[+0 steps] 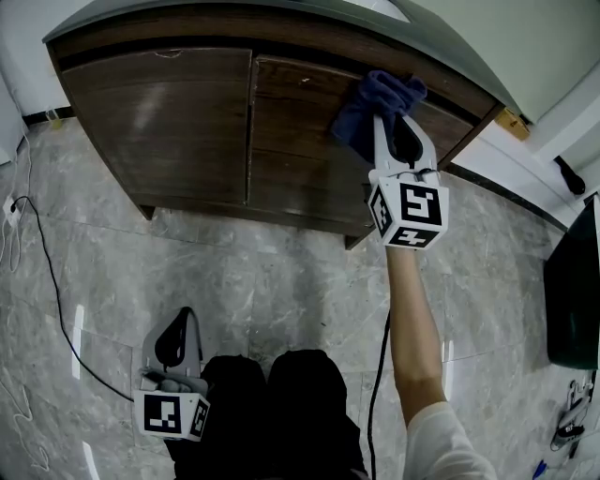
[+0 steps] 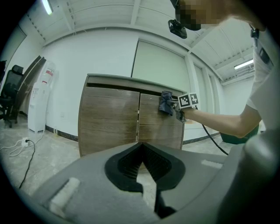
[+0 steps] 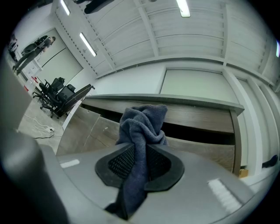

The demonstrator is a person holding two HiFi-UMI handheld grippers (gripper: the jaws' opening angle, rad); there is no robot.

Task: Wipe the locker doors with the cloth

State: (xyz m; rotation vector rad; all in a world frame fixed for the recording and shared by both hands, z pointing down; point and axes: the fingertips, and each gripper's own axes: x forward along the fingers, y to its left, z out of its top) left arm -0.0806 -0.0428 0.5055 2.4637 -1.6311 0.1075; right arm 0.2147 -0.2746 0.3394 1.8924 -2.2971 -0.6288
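Blue cloth inside right tool

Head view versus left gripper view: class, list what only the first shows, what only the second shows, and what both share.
Only the head view: the person's legs in dark trousers, seen from above, and a dark screen at the right edge.
Only the left gripper view: ceiling lights, a tall white machine and an office chair by the left wall.
Both: the brown two-door locker, the blue cloth clamped in the right tool at the top of the right door, and a cable on the floor.
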